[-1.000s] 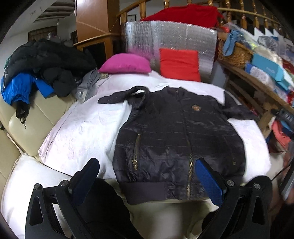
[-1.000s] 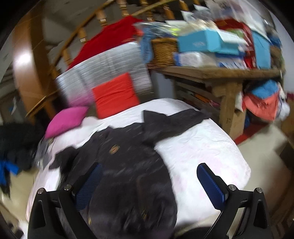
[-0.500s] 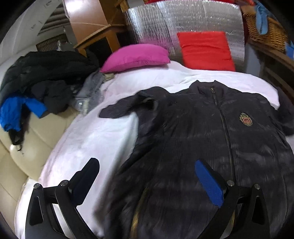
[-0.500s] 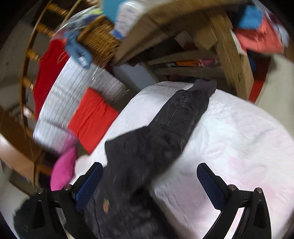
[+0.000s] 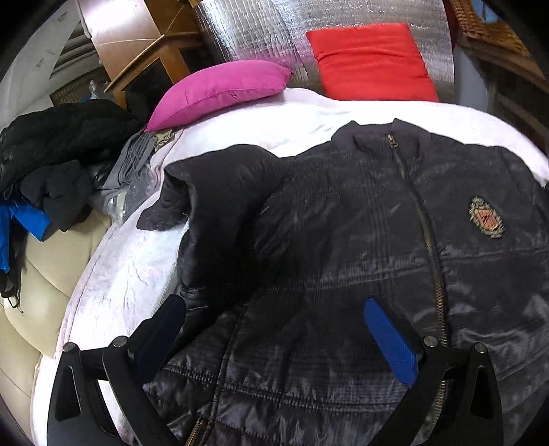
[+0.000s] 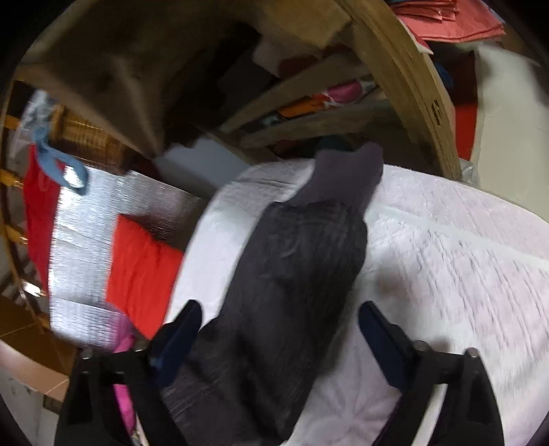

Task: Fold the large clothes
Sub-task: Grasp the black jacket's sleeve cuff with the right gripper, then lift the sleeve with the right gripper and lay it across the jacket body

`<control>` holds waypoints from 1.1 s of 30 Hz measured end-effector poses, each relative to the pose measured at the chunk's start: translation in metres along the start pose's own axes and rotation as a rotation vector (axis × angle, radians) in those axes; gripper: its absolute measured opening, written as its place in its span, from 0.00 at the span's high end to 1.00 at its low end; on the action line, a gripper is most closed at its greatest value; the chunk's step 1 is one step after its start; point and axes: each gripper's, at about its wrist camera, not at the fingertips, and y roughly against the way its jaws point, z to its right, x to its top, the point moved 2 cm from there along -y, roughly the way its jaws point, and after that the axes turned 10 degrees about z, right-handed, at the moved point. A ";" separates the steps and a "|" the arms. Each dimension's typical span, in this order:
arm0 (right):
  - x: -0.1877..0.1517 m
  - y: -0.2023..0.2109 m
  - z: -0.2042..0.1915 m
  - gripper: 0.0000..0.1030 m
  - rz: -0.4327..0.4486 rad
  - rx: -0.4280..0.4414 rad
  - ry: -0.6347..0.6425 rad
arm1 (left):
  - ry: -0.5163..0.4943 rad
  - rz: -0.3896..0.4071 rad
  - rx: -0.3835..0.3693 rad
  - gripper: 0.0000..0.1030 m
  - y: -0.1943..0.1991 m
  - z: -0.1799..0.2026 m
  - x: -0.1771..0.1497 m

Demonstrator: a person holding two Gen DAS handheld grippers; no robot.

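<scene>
A black quilted zip jacket with a crest badge lies face up on a white bedspread. Its left sleeve is folded inward over the shoulder. My left gripper is open and empty, low over the jacket's left side below that sleeve. In the right wrist view the other sleeve stretches out across the bedspread, its cuff near the bed's edge. My right gripper is open, its fingers on either side of this sleeve, just above it.
A magenta pillow and a red cushion lean on a silver foil panel at the bed's head. A pile of dark and blue clothes lies on the cream sofa at left. Wooden shelving stands beyond the bed's right edge.
Both grippers have moved forward and down over the jacket. The left now hovers by the folded left sleeve, the right has swung toward the outstretched right sleeve. Both stay open.
</scene>
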 end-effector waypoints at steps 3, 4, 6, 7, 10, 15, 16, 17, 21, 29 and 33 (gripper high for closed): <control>-0.001 -0.021 0.008 0.36 -0.013 -0.043 -0.003 | -0.019 0.019 0.013 0.00 0.000 0.004 -0.001; 0.000 -0.022 0.005 0.45 0.010 -0.061 0.027 | -0.025 0.029 0.014 0.00 0.001 0.006 -0.001; -0.001 -0.026 -0.002 0.74 0.017 -0.094 0.085 | -0.035 0.045 0.014 0.00 0.002 0.010 -0.001; -0.004 -0.027 -0.005 0.79 0.010 -0.103 0.099 | -0.042 0.050 0.014 0.00 0.002 0.013 0.000; -0.009 -0.022 -0.016 0.85 0.045 -0.122 0.162 | -0.043 0.055 0.008 0.00 0.002 0.017 0.002; -0.029 0.011 -0.072 0.87 0.105 -0.042 0.321 | -0.026 0.079 0.013 0.00 0.005 0.016 0.008; -0.038 0.020 -0.089 0.87 0.115 -0.003 0.355 | -0.017 0.077 0.014 0.00 0.004 0.014 0.010; -0.047 0.028 -0.103 0.87 0.120 0.029 0.382 | -0.010 0.075 0.018 0.00 0.003 0.012 0.011; -0.093 0.060 -0.159 0.87 0.108 0.187 0.486 | -0.015 0.065 0.013 0.00 -0.003 0.008 0.013; -0.180 0.075 -0.192 0.87 -0.124 0.361 0.467 | -0.032 -0.148 -0.119 0.00 -0.035 0.010 -0.022; -0.155 0.055 -0.156 0.82 -0.225 0.319 0.256 | -0.051 -0.109 -0.112 0.00 -0.031 0.012 -0.029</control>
